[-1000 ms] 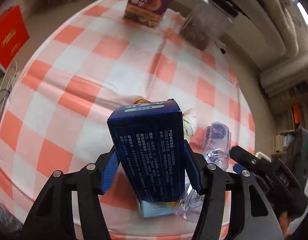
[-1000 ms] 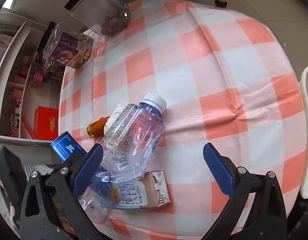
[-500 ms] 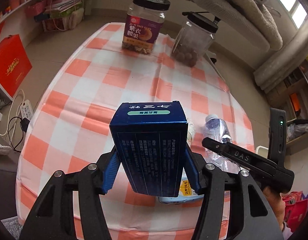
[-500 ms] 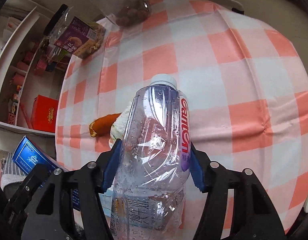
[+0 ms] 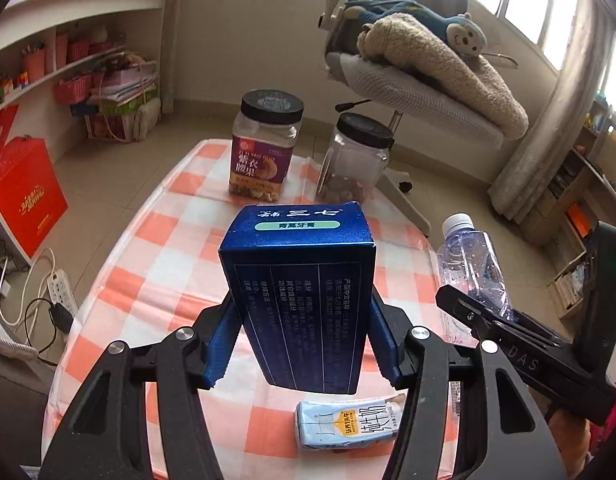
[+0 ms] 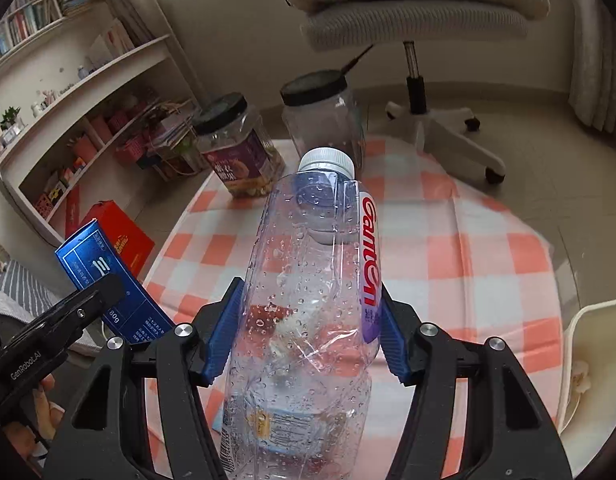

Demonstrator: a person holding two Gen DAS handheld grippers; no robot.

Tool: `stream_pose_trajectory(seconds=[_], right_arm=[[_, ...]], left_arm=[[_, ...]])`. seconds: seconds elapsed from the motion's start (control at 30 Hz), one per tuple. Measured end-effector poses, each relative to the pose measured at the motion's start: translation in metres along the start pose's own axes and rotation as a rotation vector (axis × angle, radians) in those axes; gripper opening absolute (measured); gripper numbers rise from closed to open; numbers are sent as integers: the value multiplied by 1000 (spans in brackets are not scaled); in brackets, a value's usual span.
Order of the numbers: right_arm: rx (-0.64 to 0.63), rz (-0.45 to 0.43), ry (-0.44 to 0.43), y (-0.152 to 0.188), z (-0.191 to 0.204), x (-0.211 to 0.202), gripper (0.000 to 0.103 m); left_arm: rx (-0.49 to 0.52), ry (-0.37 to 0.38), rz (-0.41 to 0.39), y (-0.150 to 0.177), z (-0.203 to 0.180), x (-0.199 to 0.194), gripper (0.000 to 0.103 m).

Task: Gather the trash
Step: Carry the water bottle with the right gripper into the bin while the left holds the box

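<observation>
My left gripper (image 5: 299,344) is shut on a dark blue toothpaste box (image 5: 299,280), held above the checked tablecloth (image 5: 179,248). The right gripper (image 6: 308,340) is shut on a crumpled clear water bottle (image 6: 312,280) with a white cap, also lifted off the table. Each gripper shows in the other's view: the bottle (image 5: 472,264) at the right, the blue box (image 6: 107,284) at the left. A light blue milk carton (image 5: 348,424) lies flat on the cloth near the front edge, below the box. Through the bottle I make out something orange and white on the table.
Two black-lidded clear jars stand at the table's far end, one with a purple label (image 5: 263,148), one plain (image 5: 356,160). A swivel chair (image 5: 420,80) with blankets stands behind. A white bin (image 6: 592,364) sits at the right. Shelves and a red box (image 5: 23,196) are at the left.
The right gripper closed on the bottle and lifted it off the table. Both grippers rose and tilted up, so the jars, chair and shelves came into view. The left kept hold of the box.
</observation>
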State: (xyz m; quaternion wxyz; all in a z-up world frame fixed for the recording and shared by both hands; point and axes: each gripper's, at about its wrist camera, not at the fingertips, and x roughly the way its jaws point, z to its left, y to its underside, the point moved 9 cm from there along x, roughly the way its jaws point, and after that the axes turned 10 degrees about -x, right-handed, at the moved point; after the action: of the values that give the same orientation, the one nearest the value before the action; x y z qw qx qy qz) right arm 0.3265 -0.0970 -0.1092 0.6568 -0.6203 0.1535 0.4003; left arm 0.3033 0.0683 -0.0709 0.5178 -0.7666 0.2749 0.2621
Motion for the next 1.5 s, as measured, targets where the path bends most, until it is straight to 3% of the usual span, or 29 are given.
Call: stream_pose_trajectory(seconds=[0.3, 0.57, 0.93, 1.5], right_arm=[[-128, -140, 131, -12, -11, -45, 59], [-168, -151, 200, -7, -30, -64, 59], [-121, -164, 275, 3, -76, -93, 59], [27, -164, 431, 42, -188, -147, 59]], left_arm=[[50, 20, -78, 6, -25, -8, 57], [80, 53, -78, 19, -50, -5, 57], [119, 96, -65, 36, -89, 1, 57], [201, 154, -10, 75, -147, 18, 57]])
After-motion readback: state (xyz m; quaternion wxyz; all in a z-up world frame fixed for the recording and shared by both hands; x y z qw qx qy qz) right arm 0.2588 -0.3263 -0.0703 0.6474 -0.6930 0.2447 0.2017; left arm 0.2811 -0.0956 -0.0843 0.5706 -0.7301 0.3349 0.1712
